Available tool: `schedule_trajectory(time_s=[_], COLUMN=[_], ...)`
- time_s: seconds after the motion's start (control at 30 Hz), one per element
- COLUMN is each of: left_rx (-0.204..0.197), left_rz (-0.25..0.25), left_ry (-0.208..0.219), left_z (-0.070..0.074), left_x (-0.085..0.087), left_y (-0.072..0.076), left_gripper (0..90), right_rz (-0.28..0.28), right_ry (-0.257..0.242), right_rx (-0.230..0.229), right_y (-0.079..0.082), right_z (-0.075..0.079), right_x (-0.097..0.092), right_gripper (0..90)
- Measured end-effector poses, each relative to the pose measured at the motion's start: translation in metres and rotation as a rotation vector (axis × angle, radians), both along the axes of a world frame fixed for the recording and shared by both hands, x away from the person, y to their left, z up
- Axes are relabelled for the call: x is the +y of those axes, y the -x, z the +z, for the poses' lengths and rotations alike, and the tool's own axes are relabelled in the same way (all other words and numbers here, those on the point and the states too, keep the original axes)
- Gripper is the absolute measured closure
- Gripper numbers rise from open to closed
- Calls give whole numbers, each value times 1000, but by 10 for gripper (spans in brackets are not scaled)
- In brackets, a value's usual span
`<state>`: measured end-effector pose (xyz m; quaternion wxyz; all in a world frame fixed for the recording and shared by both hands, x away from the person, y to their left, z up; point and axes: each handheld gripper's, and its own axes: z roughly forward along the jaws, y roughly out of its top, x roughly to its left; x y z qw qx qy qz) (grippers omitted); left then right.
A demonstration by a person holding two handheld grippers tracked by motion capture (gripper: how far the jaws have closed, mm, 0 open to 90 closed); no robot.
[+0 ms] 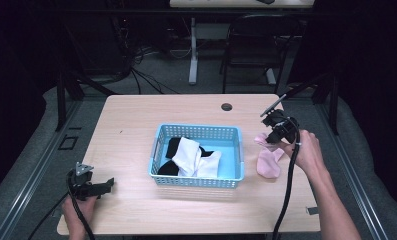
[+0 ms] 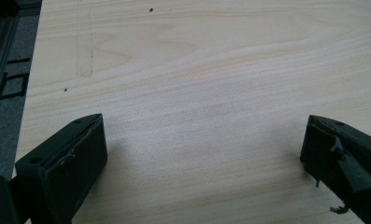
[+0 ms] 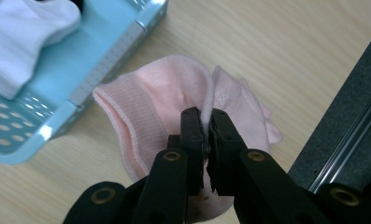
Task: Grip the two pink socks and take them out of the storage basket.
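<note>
My right hand-held gripper [image 3: 206,135] is clamped on a fold of the pink sock [image 3: 174,107], just beside the blue basket [image 3: 103,70] on the tabletop [image 1: 136,115]; the pinch hides the sock's edge; my left hand-held gripper [image 2: 202,154] stands apart over bare wood.

On the table [image 1: 136,115] the basket [image 1: 197,182] sits near the centre. In the basket, several socks [image 1: 191,156] lie heaped, overlapping one another, toward its 6 o'clock wall. At 3 o'clock from the basket, just beside its wall, a sock [image 1: 268,161] lies on the table. The right gripper [image 1: 272,138] is over that sock's 12 o'clock end, with a fold of it between the jaws. The left gripper [image 1: 107,183] rests at 8 o'clock from the basket, well apart, near the table's 6 o'clock edge. Behind the table, at 12 o'clock, stands a chair [image 1: 256,45].
</note>
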<state>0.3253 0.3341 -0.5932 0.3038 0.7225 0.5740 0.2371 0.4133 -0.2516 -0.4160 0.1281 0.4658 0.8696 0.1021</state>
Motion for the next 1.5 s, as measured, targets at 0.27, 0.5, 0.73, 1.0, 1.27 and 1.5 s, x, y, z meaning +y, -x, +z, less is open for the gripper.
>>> schedule_trajectory(time_s=[0.27, 0.5, 0.73, 1.0, 1.27, 1.5], left_rx=[-1, 0, 0, 0, 0, 0], left_rz=[1, 0, 0, 0, 0, 0], left_ry=[1, 0, 1, 0, 0, 0], left_z=[0, 0, 0, 0, 0, 0], left_x=[0, 0, 0, 0, 0, 0], left_y=[0, 0, 0, 0, 0, 0], left_gripper=[6, 6, 6, 6, 6, 6], right_rz=[-47, -87, -102, -88, -95, -124], right_ry=[-30, -60, -78, -127, -152, -154], right_rx=[77, 128, 159, 106, 70, 49], right_y=[-8, -14, -13, 5, 31, 52], right_z=[-43, -80, -95, -74, -61, -74], right_x=[-14, -23, -28, -37, -45, -56], right_gripper=[853, 836, 760, 324, 139, 53])
